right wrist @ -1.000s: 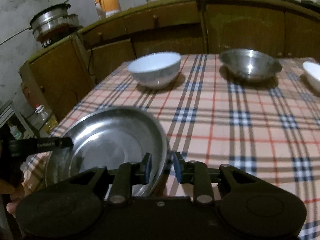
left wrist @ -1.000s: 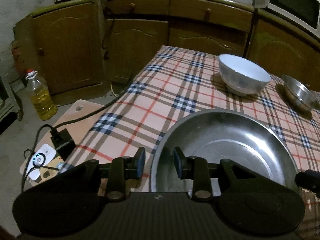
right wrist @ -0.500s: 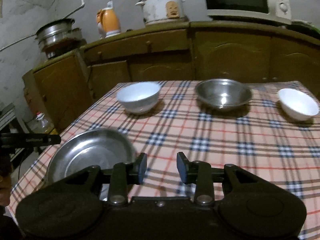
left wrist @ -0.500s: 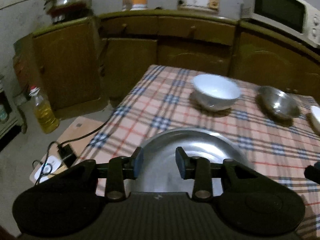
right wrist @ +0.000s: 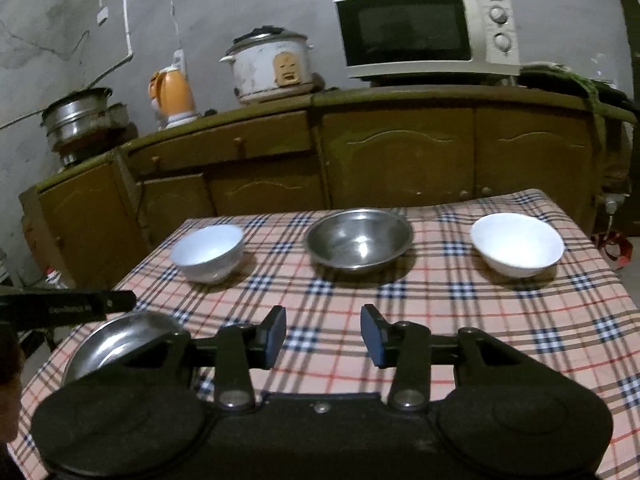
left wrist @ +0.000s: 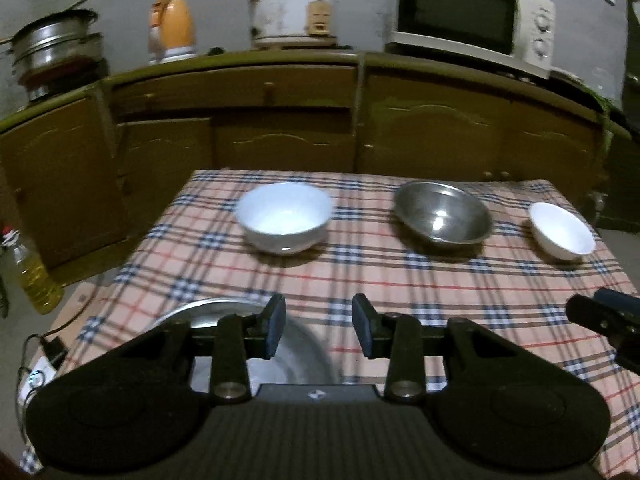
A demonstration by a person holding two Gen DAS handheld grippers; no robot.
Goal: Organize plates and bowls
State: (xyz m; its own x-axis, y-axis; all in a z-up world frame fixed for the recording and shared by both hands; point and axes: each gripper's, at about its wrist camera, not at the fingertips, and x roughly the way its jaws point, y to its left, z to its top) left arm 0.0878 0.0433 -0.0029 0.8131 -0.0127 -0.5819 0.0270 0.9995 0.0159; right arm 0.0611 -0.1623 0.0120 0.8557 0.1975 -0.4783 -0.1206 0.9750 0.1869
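Bowls and one steel plate lie on the checked table (right wrist: 520,340) before me: a white bowl (right wrist: 208,254) at the far left, a steel bowl (right wrist: 359,243) in the middle and a smaller white bowl (right wrist: 517,249) at the far right, well apart from each other. The steel plate (right wrist: 120,340) rests at the near left corner, partly hidden behind my left hand-held gripper (left wrist: 319,330), whose jaws are spread and hold nothing. My right hand-held gripper (right wrist: 323,334) has just been opening; nothing is between its jaws. Behind the table I see wooden cabinets (right wrist: 400,152) carrying a microwave (right wrist: 426,32), a rice cooker (right wrist: 272,66), an orange kettle (right wrist: 173,94) and metal pots (right wrist: 80,120). An oil bottle (left wrist: 30,272) stands on the floor at the left.
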